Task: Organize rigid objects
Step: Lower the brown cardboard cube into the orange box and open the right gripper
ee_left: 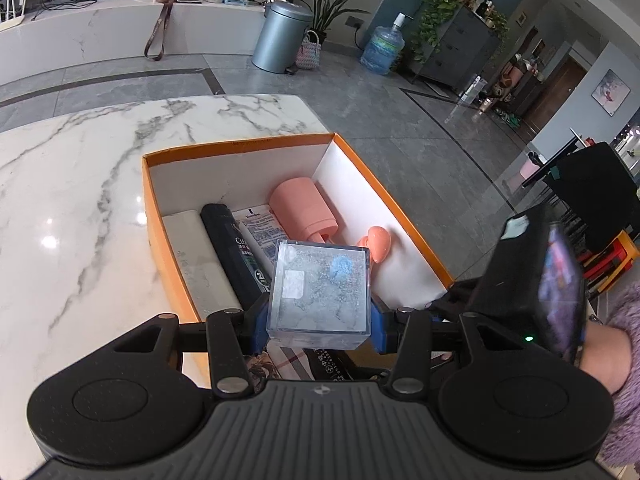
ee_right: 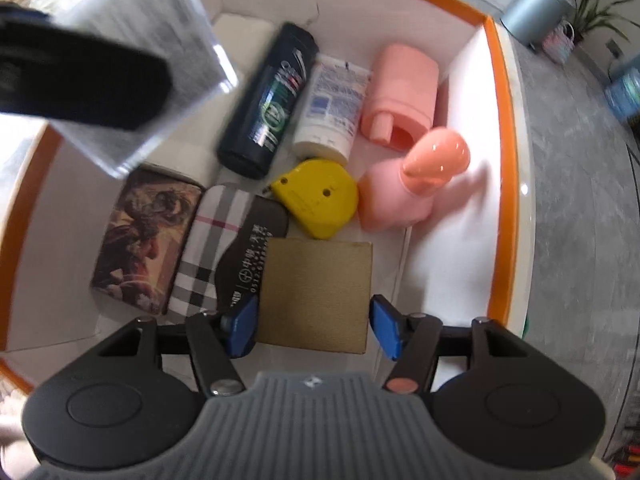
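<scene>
Two views split the scene between them. From the left wrist, the left gripper (ee_left: pixel 319 322) pinches a clear plastic box (ee_left: pixel 319 294) between its blue pads, above the near end of the orange-rimmed carton (ee_left: pixel 240 147), which sits on a marble worktop (ee_left: pixel 80 184). Beyond the box only the far half of the carton shows: a black bottle (ee_left: pixel 232 248), a white tube (ee_left: pixel 262 228), a pink container (ee_left: pixel 302 206) and the pink cap of a dispenser (ee_left: pixel 376 242). The right gripper's black body (ee_left: pixel 532 280) appears at the right, held by a hand in a purple fuzzy sleeve (ee_left: pixel 624 360).

Looking down from the right wrist, the near half of the carton comes into sight: a yellow tape measure (ee_right: pixel 316 198), a picture-printed tin (ee_right: pixel 140 240), a plaid case (ee_right: pixel 212 240), a black case (ee_right: pixel 248 248) and a gold square box (ee_right: pixel 316 294). The right gripper (ee_right: pixel 314 326) straddles the gold box; the left pad sits at its edge, the right pad stands slightly clear. The clear box, blurred, hangs at the upper left
</scene>
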`<action>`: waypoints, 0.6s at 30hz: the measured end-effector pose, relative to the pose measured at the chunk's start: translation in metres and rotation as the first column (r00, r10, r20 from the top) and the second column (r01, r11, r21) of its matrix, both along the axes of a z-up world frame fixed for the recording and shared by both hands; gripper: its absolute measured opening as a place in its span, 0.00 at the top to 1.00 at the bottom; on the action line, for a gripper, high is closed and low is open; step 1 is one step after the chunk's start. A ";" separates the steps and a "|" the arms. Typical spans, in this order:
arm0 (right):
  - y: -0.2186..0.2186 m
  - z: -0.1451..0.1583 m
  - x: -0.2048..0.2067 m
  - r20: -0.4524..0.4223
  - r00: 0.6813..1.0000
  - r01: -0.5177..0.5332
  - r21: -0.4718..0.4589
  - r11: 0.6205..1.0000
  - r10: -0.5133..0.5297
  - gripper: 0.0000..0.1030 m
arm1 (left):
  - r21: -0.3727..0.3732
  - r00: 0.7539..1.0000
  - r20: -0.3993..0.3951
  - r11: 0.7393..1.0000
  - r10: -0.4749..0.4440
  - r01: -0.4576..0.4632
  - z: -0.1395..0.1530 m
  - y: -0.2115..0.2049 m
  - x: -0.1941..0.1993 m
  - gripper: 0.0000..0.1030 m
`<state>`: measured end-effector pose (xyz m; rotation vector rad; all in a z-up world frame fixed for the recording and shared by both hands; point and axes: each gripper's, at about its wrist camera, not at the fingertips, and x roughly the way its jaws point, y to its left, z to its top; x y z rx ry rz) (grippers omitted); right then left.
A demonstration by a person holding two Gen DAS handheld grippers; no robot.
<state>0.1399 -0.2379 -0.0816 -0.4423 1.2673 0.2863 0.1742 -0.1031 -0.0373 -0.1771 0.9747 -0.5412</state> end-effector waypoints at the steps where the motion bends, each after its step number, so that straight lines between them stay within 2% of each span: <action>1: -0.001 0.004 -0.001 0.005 1.000 -0.002 0.007 1.000 0.002 0.37 | 0.000 1.000 -0.002 1.000 -0.003 0.003 0.000 0.000 0.001 0.48; 2: -0.002 0.008 -0.002 0.013 1.000 -0.001 0.007 1.000 0.001 0.32 | 0.001 1.000 -0.003 1.000 -0.007 0.007 0.000 -0.001 0.001 0.48; 3: -0.003 0.013 -0.004 0.028 1.000 0.005 0.004 1.000 -0.005 0.32 | 0.000 1.000 -0.005 1.000 -0.010 0.010 0.000 -0.002 0.001 0.48; 6: -0.014 0.033 -0.009 0.079 0.996 0.027 0.037 0.999 -0.030 0.38 | -0.005 1.000 -0.017 1.000 -0.015 0.015 0.000 -0.005 0.001 0.48; 9: -0.035 0.063 -0.020 0.207 0.971 0.105 0.096 0.990 -0.123 0.38 | -0.030 0.998 -0.048 0.999 -0.044 0.042 -0.002 -0.013 0.000 0.48; 11: -0.052 0.079 -0.032 0.320 0.918 0.200 0.132 0.971 -0.233 0.38 | -0.049 0.994 -0.082 0.997 -0.071 0.067 -0.006 -0.024 -0.001 0.48; 13: -0.067 0.086 -0.043 0.388 0.850 0.311 0.176 0.934 -0.356 0.37 | -0.070 0.987 -0.134 0.994 -0.090 0.081 -0.013 -0.036 -0.001 0.48; 18: -0.092 0.074 -0.060 0.392 0.702 0.485 0.349 0.802 -0.594 0.38 | -0.098 0.960 -0.258 0.991 -0.111 0.088 -0.034 -0.064 -0.002 0.48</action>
